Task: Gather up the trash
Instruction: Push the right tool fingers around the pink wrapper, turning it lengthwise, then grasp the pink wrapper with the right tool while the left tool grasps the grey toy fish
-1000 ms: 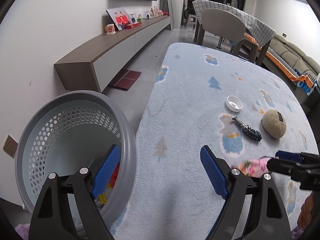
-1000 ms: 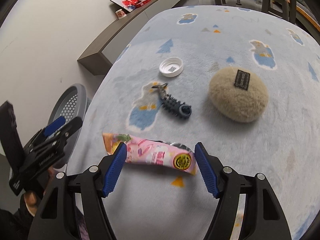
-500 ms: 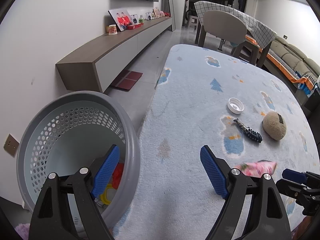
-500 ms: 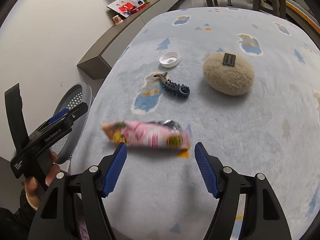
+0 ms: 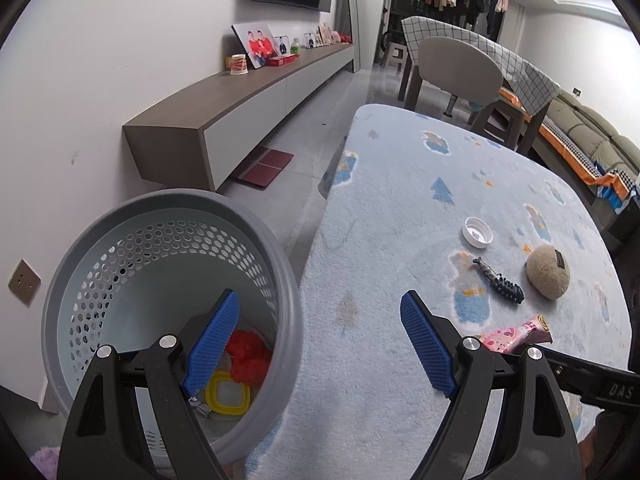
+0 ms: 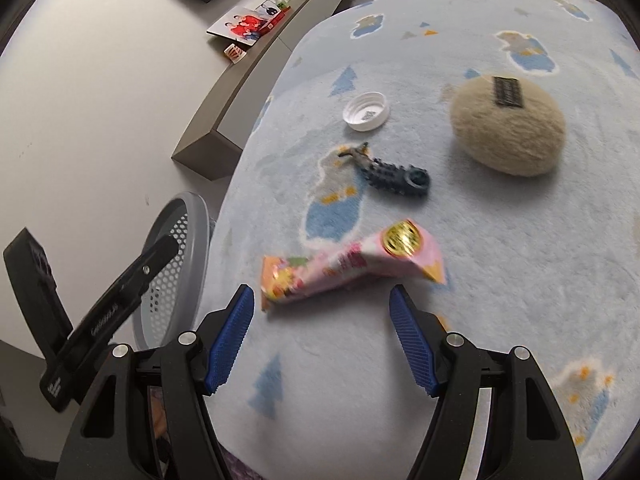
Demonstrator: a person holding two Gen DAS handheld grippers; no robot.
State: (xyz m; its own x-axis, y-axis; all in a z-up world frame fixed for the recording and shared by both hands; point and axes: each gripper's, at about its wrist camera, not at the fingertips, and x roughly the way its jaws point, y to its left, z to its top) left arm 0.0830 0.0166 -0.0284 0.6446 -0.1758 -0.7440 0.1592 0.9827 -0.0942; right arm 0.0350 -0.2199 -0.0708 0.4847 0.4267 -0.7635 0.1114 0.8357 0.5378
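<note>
A pink snack wrapper point(image 6: 348, 268) lies bent and skewed on the pale blue rug point(image 6: 520, 280), just ahead of my right gripper point(image 6: 320, 292). That gripper is open and nothing sits between its blue pads. My left gripper point(image 5: 318, 296) is open too and hovers over the near rim of the grey mesh basket point(image 5: 256, 216) and the rug's edge. The basket holds a red crumpled piece point(image 5: 248, 356) and a yellow-rimmed lid point(image 5: 228, 392). The left wrist view shows the wrapper point(image 5: 516, 330) behind the right finger.
Farther out on the rug lie a white cap point(image 6: 366, 112), a dark spiky toy point(image 6: 392, 172) and a beige fluffy ball point(image 6: 508, 128). A low wall cabinet point(image 5: 240, 120) runs along the left. Behind the rug stands a chair point(image 5: 460, 68) at a table.
The wrapper lay flat between the right fingertips; now it lies farther ahead, bent and turned. The right gripper has drawn back and rolled. The left gripper has stayed over the basket rim.
</note>
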